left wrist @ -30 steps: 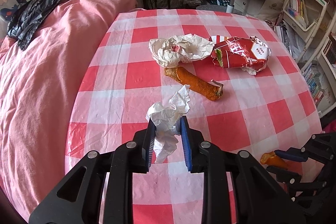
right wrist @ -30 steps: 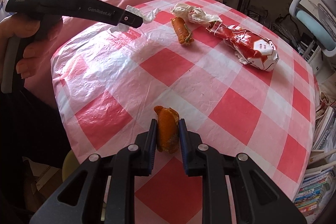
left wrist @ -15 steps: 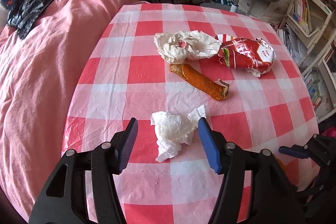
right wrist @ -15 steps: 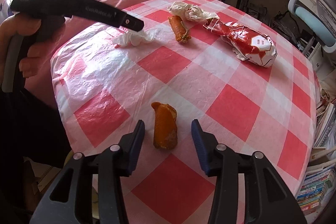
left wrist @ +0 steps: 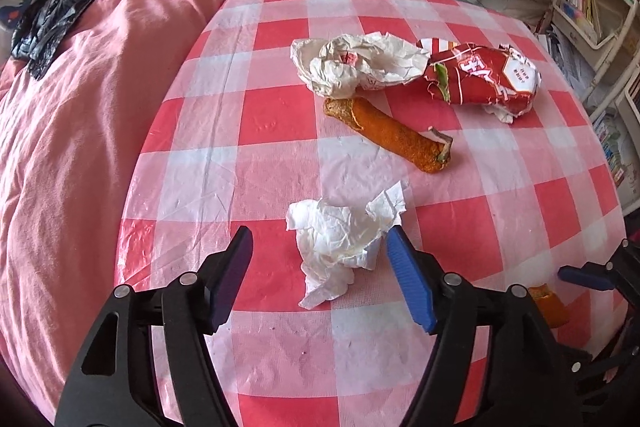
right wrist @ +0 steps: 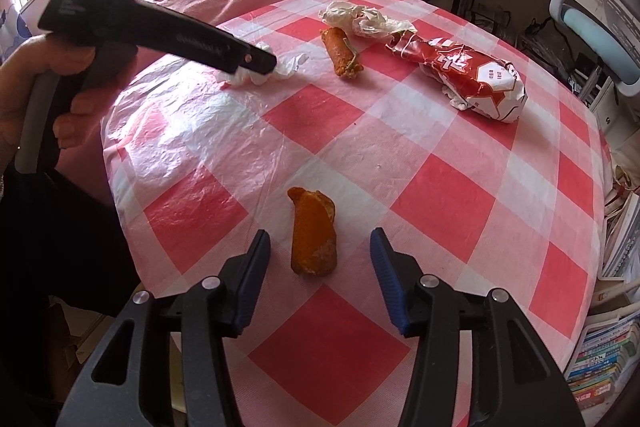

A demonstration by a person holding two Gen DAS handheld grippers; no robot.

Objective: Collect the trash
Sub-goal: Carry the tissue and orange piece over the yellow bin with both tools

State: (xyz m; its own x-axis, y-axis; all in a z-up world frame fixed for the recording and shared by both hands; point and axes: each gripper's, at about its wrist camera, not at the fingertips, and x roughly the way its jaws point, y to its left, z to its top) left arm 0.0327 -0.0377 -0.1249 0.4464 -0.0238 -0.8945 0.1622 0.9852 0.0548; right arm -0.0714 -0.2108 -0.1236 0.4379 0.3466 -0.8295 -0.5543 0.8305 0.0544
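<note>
- My left claw (left wrist: 320, 259) hangs over the checked surface (left wrist: 260, 167), its jaws opening — the crumpled white tissue (left wrist: 340, 239) lies between them, loose on the cloth, with neither pad pressing on it.
- My right claw (right wrist: 318, 259) stands half wide; the short orange food scrap (right wrist: 314, 237) lies between its jaws, touched by neither.
- Beyond the tissue lies a longer orange roll (left wrist: 388, 133); behind that, a crumpled white wrapper (left wrist: 356, 65) touching a red wrapper (left wrist: 484, 79).
- Left of the surface — a pink bed (left wrist: 72, 127).
</note>
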